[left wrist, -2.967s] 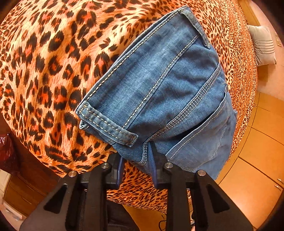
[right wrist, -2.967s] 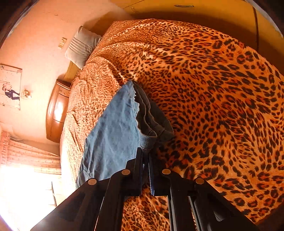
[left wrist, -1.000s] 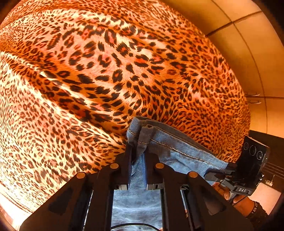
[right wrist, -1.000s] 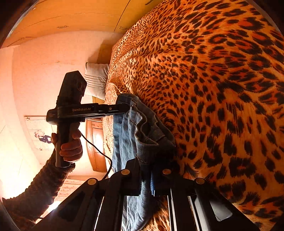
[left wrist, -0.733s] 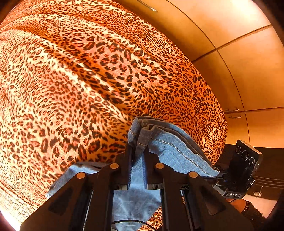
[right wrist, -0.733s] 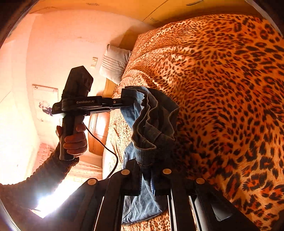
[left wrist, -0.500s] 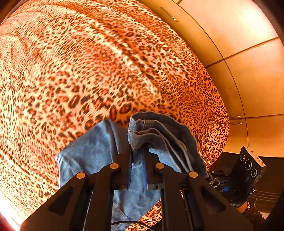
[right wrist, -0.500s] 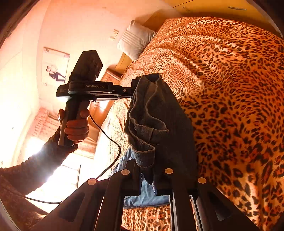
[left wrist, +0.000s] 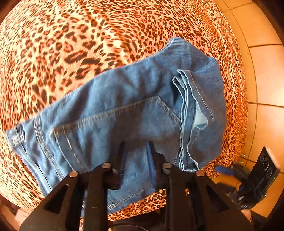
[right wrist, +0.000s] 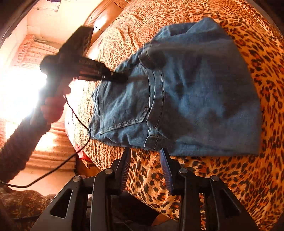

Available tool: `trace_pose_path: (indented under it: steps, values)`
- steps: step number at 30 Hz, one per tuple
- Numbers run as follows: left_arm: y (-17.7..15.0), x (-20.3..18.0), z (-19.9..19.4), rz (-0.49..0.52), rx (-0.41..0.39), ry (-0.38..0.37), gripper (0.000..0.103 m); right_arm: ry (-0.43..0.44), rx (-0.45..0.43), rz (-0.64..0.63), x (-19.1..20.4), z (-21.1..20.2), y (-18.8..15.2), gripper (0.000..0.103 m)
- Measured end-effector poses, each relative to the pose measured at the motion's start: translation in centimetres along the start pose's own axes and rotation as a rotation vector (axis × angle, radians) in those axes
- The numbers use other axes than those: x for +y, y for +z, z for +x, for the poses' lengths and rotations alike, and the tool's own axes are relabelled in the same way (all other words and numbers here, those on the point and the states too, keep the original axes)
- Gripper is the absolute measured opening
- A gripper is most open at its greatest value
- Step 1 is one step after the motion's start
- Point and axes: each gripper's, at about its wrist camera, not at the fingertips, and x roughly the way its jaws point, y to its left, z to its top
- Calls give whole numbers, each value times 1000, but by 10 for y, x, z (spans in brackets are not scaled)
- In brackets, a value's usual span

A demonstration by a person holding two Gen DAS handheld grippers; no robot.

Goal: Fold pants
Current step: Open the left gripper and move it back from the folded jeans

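The blue jeans (left wrist: 134, 110) lie folded on the leopard-print bedspread (left wrist: 71, 39), back pocket up, with the leg hems laid over the seat at the right. My left gripper (left wrist: 135, 147) is open and empty, hovering over the jeans' near edge. In the right wrist view the jeans (right wrist: 186, 99) lie flat, and my right gripper (right wrist: 144, 152) is open and empty just off their near edge. The left gripper (right wrist: 113, 77) also shows there, over the jeans' far side, held by a hand.
The bedspread (right wrist: 230, 177) covers the whole bed. A tiled floor (left wrist: 264, 74) lies beyond the bed's right edge. The right gripper's body (left wrist: 255, 183) shows blurred at lower right. A wooden nightstand (right wrist: 106, 16) stands by the bed's far end.
Both grippers were shut on the jeans' hem end and carried it over the waist part. They have let go, opened and drawn back; the jeans now lie folded flat.
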Motion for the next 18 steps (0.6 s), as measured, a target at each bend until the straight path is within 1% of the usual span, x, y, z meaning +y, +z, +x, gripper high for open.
trace_pose_path:
  steps: [1, 2, 4, 5, 6, 8, 9, 11, 13, 14, 16, 17, 18]
  values:
    - [-14, 0, -1, -29, -26, -30, 48, -15, -21, -2, -5, -12, 13, 48]
    - [-27, -2, 0, -60, -50, -59, 57, -25, -35, -9, -10, -23, 29, 48]
    - [-51, -11, 7, -129, -72, -127, 59, -50, -41, -38, -18, -33, 67, 49]
    - [-61, -16, 14, -170, -74, -166, 59, -56, -29, -64, -18, -32, 86, 50]
    - [-69, -20, 21, -217, -78, -200, 59, -50, -9, -98, -18, -27, 108, 52]
    - [-82, -28, 36, -315, -90, -232, 59, -36, 52, -186, -8, -9, 140, 56]
    - [-86, -32, 45, -357, -96, -234, 59, -47, 88, -236, -1, 4, 154, 57]
    - [-94, -39, 58, -428, -109, -230, 59, -69, 159, -333, 14, 30, 171, 58]
    - [-97, -47, 65, -485, -130, -204, 59, -113, 228, -418, 22, 60, 187, 58]
    - [-99, -50, 66, -516, -150, -188, 59, -141, 259, -472, 29, 72, 189, 58]
    - [-103, -50, 66, -601, -196, -177, 59, -195, 282, -581, 36, 92, 188, 58]
    - [-108, -50, 66, -635, -216, -176, 58, -201, 310, -626, 40, 102, 186, 58]
    - [-109, -51, 66, -656, -230, -166, 57, -225, 356, -675, 43, 114, 182, 57]
